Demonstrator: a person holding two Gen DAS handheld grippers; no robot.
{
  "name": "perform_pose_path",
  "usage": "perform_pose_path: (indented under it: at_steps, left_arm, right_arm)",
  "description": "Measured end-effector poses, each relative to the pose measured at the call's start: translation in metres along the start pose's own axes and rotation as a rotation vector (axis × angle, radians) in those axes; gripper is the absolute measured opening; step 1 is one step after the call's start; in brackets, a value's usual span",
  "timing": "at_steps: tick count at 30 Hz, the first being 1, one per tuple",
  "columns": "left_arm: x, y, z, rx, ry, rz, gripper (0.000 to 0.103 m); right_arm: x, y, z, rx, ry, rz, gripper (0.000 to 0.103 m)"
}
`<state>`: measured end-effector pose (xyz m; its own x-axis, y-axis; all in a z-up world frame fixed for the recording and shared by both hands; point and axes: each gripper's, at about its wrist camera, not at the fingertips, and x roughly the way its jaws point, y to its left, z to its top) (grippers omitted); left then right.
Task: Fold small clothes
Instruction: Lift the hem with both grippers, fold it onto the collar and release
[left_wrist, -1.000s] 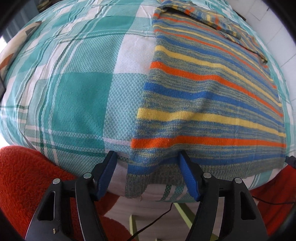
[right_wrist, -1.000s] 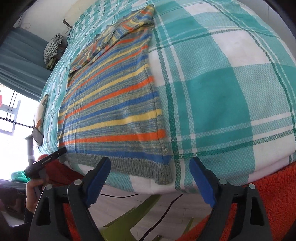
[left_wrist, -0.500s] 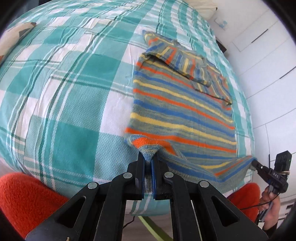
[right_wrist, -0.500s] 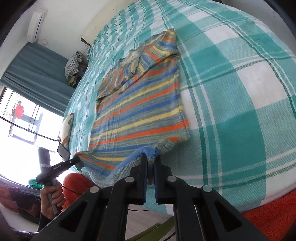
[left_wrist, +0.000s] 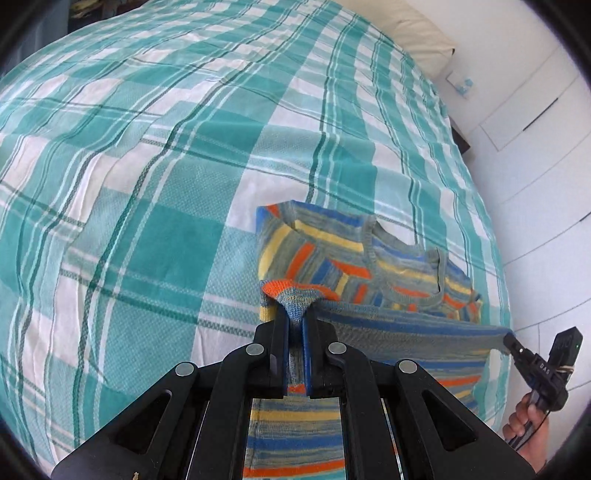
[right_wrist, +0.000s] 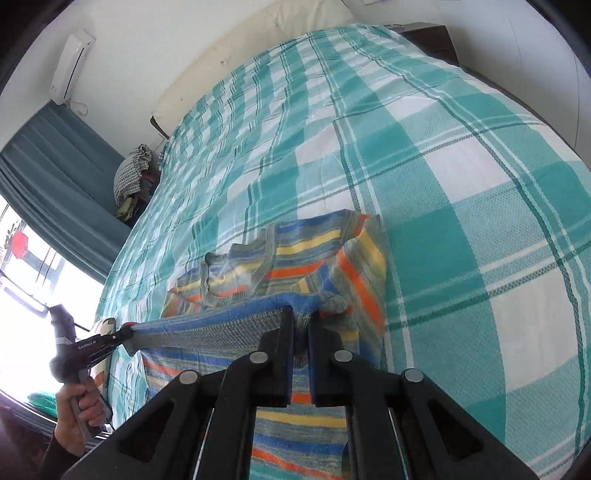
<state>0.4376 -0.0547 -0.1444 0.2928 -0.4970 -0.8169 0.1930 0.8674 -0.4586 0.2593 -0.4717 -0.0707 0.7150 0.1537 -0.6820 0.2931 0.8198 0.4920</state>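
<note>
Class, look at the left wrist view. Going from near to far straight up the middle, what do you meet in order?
left gripper → striped sweater → checked bedspread → pillow

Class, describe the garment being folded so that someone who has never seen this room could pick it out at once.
Find the bed under its teal and white checked cover. On its near end lies a knitted striped sweater, its hem lifted and stretched between the left gripper and right gripper. Its orange, yellow and blue bands mark it out from the checked cloth around it.
</note>
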Motion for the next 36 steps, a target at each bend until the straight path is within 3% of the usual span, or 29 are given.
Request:
perform_pose_path:
  at_steps: [6,8,10,12,14,17,19,21,23,24,26,28,30,32,36]
  left_arm:
    - [0.057,-0.01,0.039,0.033,0.008,0.075,0.007]
    - [0.07,-0.009,0.051,0.024,0.019,0.122,0.019]
    - [0.072,-0.001,0.061,-0.019,0.006,0.189,0.067]
    - [0.058,0.011,0.069,-0.077,-0.067,0.18,0.074]
    - [0.042,0.021,0.072,-0.115,-0.103,0.126,0.075]
    - [0.025,0.024,0.062,-0.08,-0.091,0.092,0.08]
    - [0.022,0.014,0.05,-0.003,-0.027,0.036,0.08]
    - [0.03,-0.004,0.039,0.083,0.083,-0.078,0.08]
    - [0.051,-0.028,0.032,0.133,0.203,-0.167,0.082]
    - [0.063,-0.039,0.032,0.143,0.229,-0.172,0.082]
    - [0.081,-0.052,0.044,0.127,0.189,-0.125,0.082]
    - [0.085,-0.049,0.062,0.048,0.097,-0.074,0.082]
    - [0.074,-0.036,0.073,-0.063,0.021,-0.097,0.082]
    - [0.058,-0.024,0.074,-0.115,-0.019,-0.133,0.082]
    - [0.026,-0.026,0.036,0.065,-0.065,-0.094,0.087]
  right_arm:
    - [0.062,-0.03,0.044,0.1,-0.004,0.009,0.006]
    - [0.079,-0.037,0.053,0.139,0.008,0.009,0.009]
    - [0.087,-0.042,0.06,0.169,-0.011,-0.035,0.018]
    - [0.078,-0.045,0.064,0.187,-0.083,-0.02,0.041]
    - [0.062,-0.039,0.065,0.158,-0.135,-0.017,0.041]
    - [0.052,-0.019,0.059,0.063,-0.067,0.052,0.041]
    - [0.057,-0.008,0.05,0.027,0.051,0.136,0.041]
    - [0.072,0.002,0.04,0.012,0.185,0.18,0.041]
    - [0.1,0.015,0.035,-0.01,0.322,0.193,0.041]
    - [0.114,0.022,0.036,-0.023,0.348,0.179,0.041]
    - [0.136,0.034,0.047,-0.028,0.312,0.155,0.041]
    - [0.14,0.046,0.063,-0.034,0.18,0.106,0.041]
    - [0.126,0.057,0.072,-0.034,0.055,0.101,0.042]
    - [0.106,0.067,0.072,-0.049,0.009,0.135,0.042]
    - [0.078,0.091,0.038,-0.273,0.07,0.081,0.042]
